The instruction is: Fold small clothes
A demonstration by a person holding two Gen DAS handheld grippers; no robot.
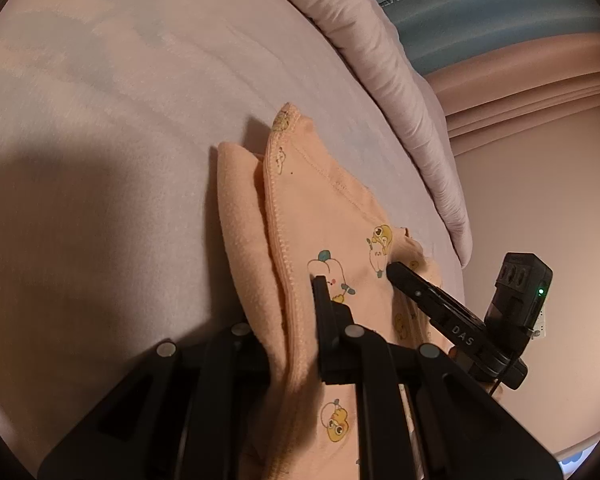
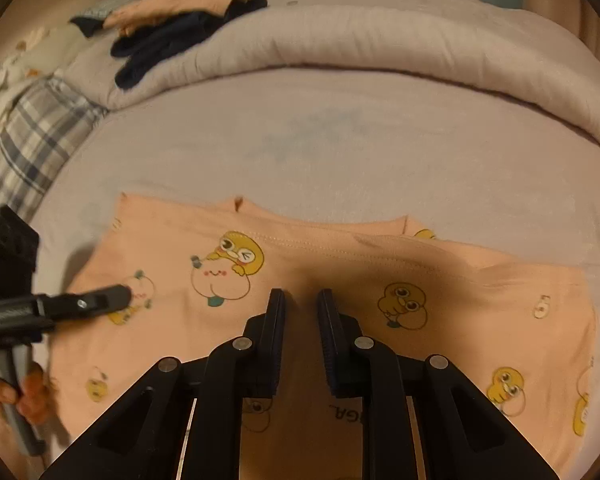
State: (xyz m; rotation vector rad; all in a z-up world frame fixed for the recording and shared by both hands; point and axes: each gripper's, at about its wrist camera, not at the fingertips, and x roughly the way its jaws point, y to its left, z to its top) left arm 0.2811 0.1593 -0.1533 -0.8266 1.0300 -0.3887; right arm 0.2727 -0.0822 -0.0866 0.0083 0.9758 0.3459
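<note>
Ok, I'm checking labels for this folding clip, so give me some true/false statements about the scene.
1. The shirt is peach with cartoon prints. True.
2. The right gripper has its fingers pressed together. False: a gap shows between them, above the shirt.
3. A clothes pile lies on the rolled duvet. True.
4. The shirt lies on a wooden table. False: it lies on a bed sheet.
5. The left gripper is far from the shirt. False: its fingers are at the shirt's left part, with fabric running up between them.
</note>
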